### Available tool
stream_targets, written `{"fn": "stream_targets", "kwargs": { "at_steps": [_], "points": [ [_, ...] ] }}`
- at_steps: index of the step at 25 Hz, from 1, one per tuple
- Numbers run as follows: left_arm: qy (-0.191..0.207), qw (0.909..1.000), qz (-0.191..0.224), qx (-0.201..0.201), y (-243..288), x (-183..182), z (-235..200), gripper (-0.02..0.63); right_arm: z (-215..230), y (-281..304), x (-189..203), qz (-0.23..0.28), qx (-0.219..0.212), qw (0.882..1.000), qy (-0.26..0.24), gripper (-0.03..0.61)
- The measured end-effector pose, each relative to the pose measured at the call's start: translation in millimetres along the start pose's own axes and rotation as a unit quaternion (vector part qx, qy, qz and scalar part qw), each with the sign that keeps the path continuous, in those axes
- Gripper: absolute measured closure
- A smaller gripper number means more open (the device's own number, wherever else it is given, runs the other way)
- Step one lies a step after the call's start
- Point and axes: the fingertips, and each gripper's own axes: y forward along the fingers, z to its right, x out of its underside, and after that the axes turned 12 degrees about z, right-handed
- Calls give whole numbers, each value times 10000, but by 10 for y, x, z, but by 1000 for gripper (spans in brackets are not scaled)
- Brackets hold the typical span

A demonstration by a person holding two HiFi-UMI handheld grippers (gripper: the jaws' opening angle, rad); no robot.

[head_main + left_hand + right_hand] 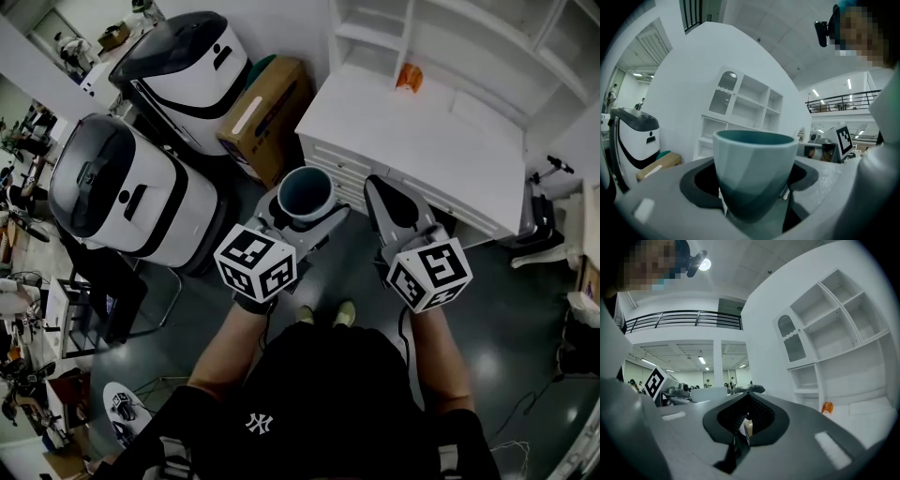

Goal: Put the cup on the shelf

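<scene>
A teal cup (305, 192) stands upright between the jaws of my left gripper (302, 211), which is shut on it; in the left gripper view the cup (754, 171) fills the middle. My right gripper (392, 202) is shut with nothing in it, beside the left one; in the right gripper view its jaws (746, 423) meet in front of me. The white shelf unit (450, 56) stands ahead, above a white cabinet top (412, 131). The shelf unit (745, 110) shows behind the cup, and the same shelf unit (834, 343) shows at the right of the right gripper view.
A small orange object (409, 75) lies at the back of the cabinet top. Two large white and black machines (131, 187) and a cardboard box (267, 103) stand at the left. The dark floor (506, 309) spreads below; the person's feet (323, 314) are near the cabinet.
</scene>
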Motion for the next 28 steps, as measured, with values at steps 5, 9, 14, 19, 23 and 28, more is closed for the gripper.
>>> {"fn": "stream_targets", "kwargs": {
  "at_steps": [5, 9, 14, 19, 23, 28],
  "points": [
    [57, 10000, 35, -22, 206, 28, 66, 216, 183, -55, -50, 38, -40, 10000, -6, 566],
    [50, 10000, 51, -37, 329, 52, 58, 216, 296, -57, -55, 39, -59, 10000, 1, 566],
    [109, 9999, 36, -39, 445, 52, -12, 216, 378, -7, -56, 23, -41, 10000, 17, 566],
    [221, 9997, 44, 11, 625, 84, -150, 216, 514, 139, 11, -19, 19, 10000, 8, 566],
    [212, 9997, 33, 88, 847, 145, -379, 216, 702, 359, 90, -47, 119, 9999, -20, 566],
    [208, 9996, 0, 206, 1198, 182, -806, 216, 1009, 781, 194, -92, 279, 9996, -4, 566]
  ]
}}
